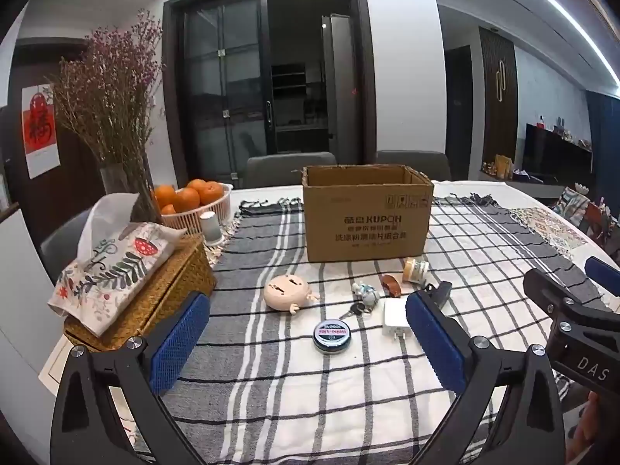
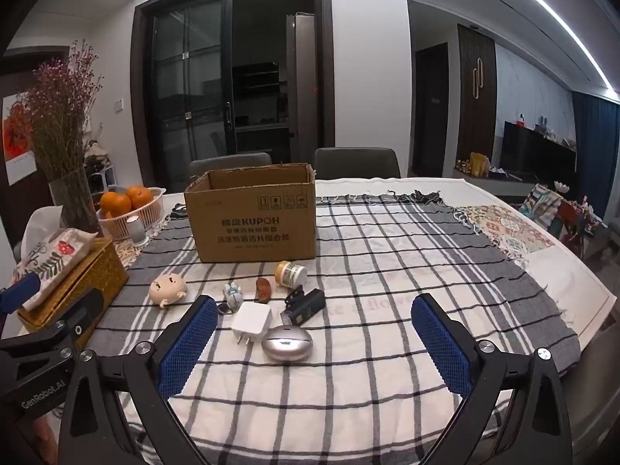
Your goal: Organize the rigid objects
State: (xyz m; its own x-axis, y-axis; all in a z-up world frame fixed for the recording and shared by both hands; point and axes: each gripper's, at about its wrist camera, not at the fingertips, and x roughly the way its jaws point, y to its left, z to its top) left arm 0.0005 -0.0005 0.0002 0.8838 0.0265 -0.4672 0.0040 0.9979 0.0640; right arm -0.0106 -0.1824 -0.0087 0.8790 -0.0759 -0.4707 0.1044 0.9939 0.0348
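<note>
An open cardboard box [image 1: 366,217] [image 2: 254,217] stands on the checked tablecloth. In front of it lie a pink doll head [image 1: 285,290] [image 2: 167,288], a keyring figurine [image 1: 364,294] [image 2: 232,294], a brown piece [image 1: 390,285], a small jar [image 1: 414,269] [image 2: 290,272], a round tin [image 1: 331,335], a white charger [image 1: 395,316] [image 2: 251,319], a black device [image 2: 306,304] and a silver oval case [image 2: 286,343]. My left gripper [image 1: 308,306] hovers open just short of the tin. My right gripper [image 2: 314,304] is open too, near the silver case. Neither holds anything.
A wicker tissue box with a floral cover [image 1: 128,271] sits at the left, with a basket of oranges [image 1: 193,201] and a vase of dried flowers [image 1: 112,116] behind it. Two chairs stand beyond the table. The table's edge [image 2: 581,310] curves away on the right.
</note>
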